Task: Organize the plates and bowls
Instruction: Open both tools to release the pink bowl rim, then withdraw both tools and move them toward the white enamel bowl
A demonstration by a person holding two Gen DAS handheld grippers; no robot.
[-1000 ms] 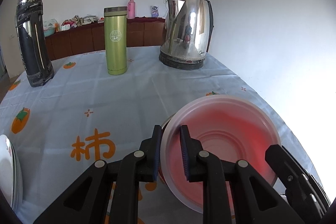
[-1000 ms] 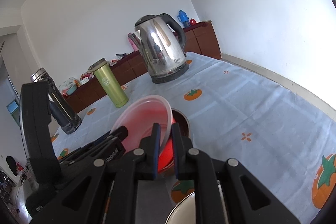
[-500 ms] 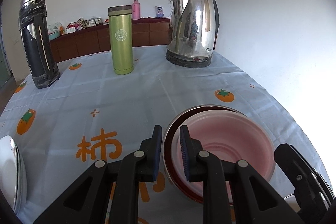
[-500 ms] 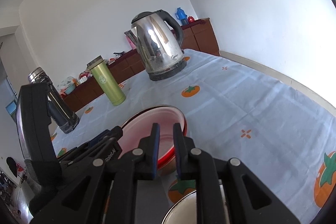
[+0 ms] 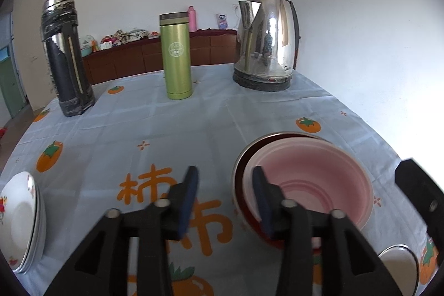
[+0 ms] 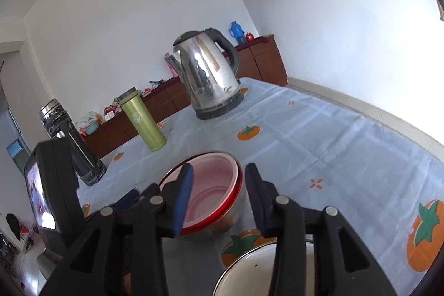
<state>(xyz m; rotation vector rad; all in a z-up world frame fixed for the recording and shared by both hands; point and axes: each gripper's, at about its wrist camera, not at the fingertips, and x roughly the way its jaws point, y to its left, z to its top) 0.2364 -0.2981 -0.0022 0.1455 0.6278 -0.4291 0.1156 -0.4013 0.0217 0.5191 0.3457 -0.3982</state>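
A pink plastic bowl (image 5: 313,179) (image 6: 213,179) sits nested level inside a red-rimmed metal bowl (image 5: 236,174) (image 6: 219,222) on the persimmon-print tablecloth. My left gripper (image 5: 226,196) is at the bowls' left rim. Its jaws are opening, the rim lies between them, and the pads stand off it. My right gripper (image 6: 219,196) straddles the opposite rim in the same way, jaws opening and not pressing. A stack of white flowered plates (image 5: 19,221) lies at the table's left edge. A white enamel bowl (image 6: 266,268) (image 5: 399,265) rests just below the right gripper.
At the far side stand a steel kettle (image 5: 266,46) (image 6: 211,76), a green flask (image 5: 177,57) (image 6: 143,119) and a black thermos (image 5: 66,57) (image 6: 72,146). A brown sideboard (image 5: 133,60) runs behind the table. A white wall borders the right side.
The pink bowl, held tilted by both grippers, came down into the red-rimmed bowl. Both pairs of jaws then spread away from its rim.
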